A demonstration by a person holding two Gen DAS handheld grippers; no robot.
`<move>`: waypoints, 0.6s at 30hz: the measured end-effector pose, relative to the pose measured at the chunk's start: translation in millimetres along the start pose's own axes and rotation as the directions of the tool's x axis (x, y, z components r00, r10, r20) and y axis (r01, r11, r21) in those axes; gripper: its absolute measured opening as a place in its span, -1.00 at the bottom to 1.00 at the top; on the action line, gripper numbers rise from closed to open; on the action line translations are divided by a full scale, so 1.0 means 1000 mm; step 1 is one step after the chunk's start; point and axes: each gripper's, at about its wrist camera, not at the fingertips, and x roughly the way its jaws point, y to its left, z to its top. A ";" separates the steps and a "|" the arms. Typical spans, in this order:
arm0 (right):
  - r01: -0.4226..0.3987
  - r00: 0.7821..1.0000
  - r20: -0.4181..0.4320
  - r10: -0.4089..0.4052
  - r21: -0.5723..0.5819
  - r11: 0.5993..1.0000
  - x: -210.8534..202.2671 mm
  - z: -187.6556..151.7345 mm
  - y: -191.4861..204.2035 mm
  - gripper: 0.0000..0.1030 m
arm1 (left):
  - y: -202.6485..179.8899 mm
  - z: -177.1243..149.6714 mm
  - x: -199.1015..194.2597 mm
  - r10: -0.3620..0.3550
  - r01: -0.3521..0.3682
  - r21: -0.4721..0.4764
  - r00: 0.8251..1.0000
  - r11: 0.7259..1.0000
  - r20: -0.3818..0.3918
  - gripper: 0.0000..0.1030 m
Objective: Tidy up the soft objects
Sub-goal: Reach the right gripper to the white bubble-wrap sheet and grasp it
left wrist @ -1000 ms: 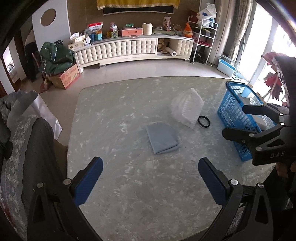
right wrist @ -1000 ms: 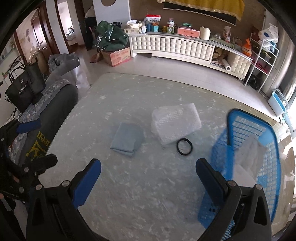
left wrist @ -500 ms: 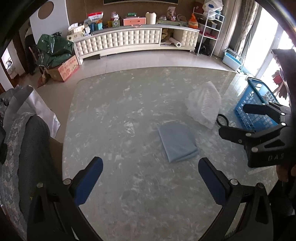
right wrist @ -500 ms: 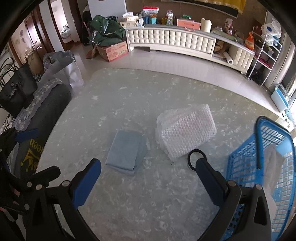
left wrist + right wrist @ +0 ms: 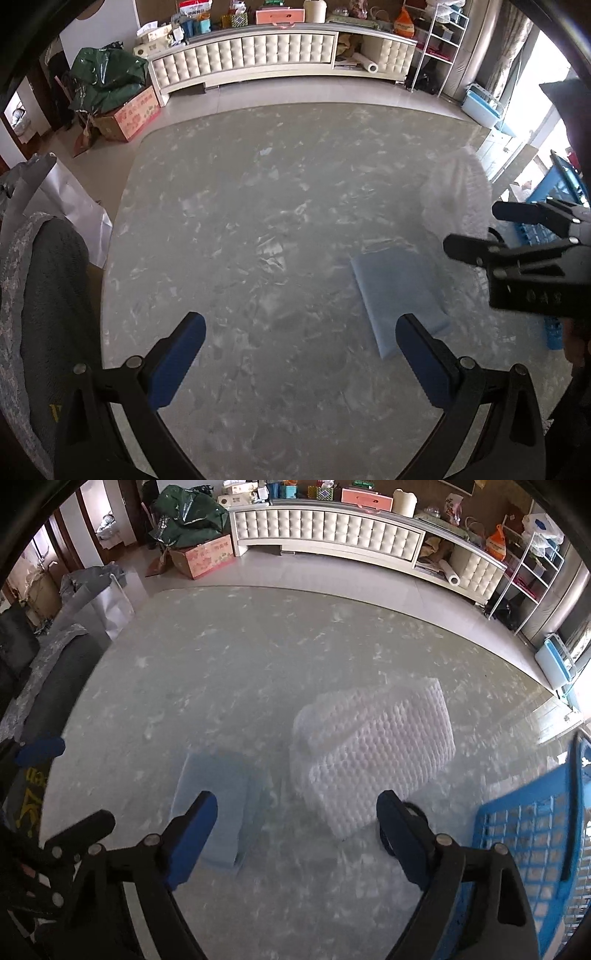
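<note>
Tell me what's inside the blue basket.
Only a corner of the blue basket shows at the picture's edge, blurred. Through its lattice wall nothing can be made out; most of its inside lies outside the frame or is hidden by the wall.

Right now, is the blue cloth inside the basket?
No, the blue cloth lies flat on the table, left of the basket.

A cluttered white tufted cabinet [image 5: 280,55] lines the brown wall [image 5: 436,494] beyond the tiled floor [image 5: 295,92].
</note>
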 end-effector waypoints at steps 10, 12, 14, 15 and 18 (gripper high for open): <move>0.031 0.997 -0.076 -0.026 0.067 0.997 0.036 0.015 -0.016 0.52 | 0.009 -0.005 0.021 -0.011 0.011 -0.021 1.000 1.000 -0.019 0.99; 0.047 0.996 -0.082 -0.043 0.054 0.997 0.038 0.016 -0.014 0.50 | 0.011 -0.005 0.023 -0.015 0.014 -0.027 1.000 1.000 -0.023 0.99; 0.065 0.995 -0.080 -0.062 0.035 0.997 0.039 0.015 -0.010 0.50 | 0.011 -0.005 0.024 -0.015 0.014 -0.027 1.000 1.000 -0.025 0.99; 0.072 0.994 -0.083 -0.070 0.025 0.997 0.041 0.015 -0.008 0.50 | 0.011 -0.006 0.025 -0.012 0.012 -0.023 1.000 1.000 -0.026 0.99; 0.099 0.990 -0.101 -0.099 -0.003 0.995 0.046 0.013 0.001 0.52 | 0.009 -0.007 0.026 -0.012 0.012 -0.015 1.000 1.000 -0.026 0.99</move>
